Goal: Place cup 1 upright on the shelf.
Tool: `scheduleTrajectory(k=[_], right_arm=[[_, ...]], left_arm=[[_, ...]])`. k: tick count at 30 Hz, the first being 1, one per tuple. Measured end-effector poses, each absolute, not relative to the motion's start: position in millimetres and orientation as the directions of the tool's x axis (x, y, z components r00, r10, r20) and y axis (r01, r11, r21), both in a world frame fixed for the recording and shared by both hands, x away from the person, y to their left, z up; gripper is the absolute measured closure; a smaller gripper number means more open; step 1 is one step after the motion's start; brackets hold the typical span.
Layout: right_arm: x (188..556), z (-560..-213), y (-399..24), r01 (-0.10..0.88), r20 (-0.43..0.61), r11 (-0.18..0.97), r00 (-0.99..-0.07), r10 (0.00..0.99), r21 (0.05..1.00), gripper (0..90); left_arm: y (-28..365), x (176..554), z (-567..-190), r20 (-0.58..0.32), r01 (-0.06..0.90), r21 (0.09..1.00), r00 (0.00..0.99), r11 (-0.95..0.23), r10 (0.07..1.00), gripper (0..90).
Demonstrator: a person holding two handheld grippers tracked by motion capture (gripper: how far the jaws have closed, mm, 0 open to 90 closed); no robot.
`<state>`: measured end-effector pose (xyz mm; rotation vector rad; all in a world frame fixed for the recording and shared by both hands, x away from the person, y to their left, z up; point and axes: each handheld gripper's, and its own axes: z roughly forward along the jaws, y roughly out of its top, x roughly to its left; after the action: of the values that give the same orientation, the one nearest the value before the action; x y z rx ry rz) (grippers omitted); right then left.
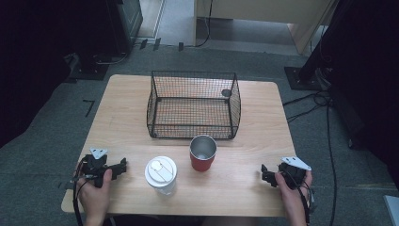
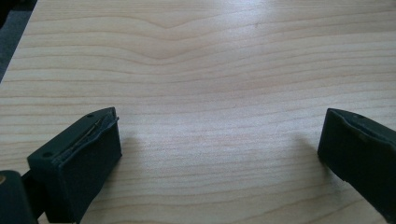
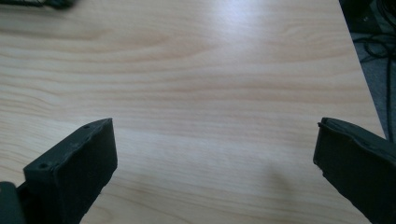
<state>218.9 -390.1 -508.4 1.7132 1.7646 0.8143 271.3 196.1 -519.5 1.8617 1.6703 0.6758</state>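
Both claws, left [image 1: 123, 165] and right [image 1: 264, 172], rest wide open and empty at the near table [image 1: 244, 188] edge. Between them stand a lidded white cup [image 1: 161, 175] and a red steel cup [image 1: 203, 153], likely light, rigid, slick; grip mid-wall. The wire basket [image 1: 193, 104] waits beyond.

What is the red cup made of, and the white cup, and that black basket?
The red cup looks like metal: shiny silver inside, matte red coat outside. The white cup seems to be paper or plastic, and its white lid, with moulded raised shapes, looks plastic. The black basket is thin wire mesh, probably coated metal, since you see the table through it. The table looks like pale wood with grain lines.
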Motion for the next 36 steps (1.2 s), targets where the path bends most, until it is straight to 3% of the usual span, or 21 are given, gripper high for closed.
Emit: scheduleTrajectory(k=[36], right_arm=[[213,-475,-321,0.59,0.073,0.095,-0.253,0.965,0.802,0.0]], left_arm=[[196,273,-519,0.011,0.721,0.688,0.102,-0.082,0.995,0.0]])
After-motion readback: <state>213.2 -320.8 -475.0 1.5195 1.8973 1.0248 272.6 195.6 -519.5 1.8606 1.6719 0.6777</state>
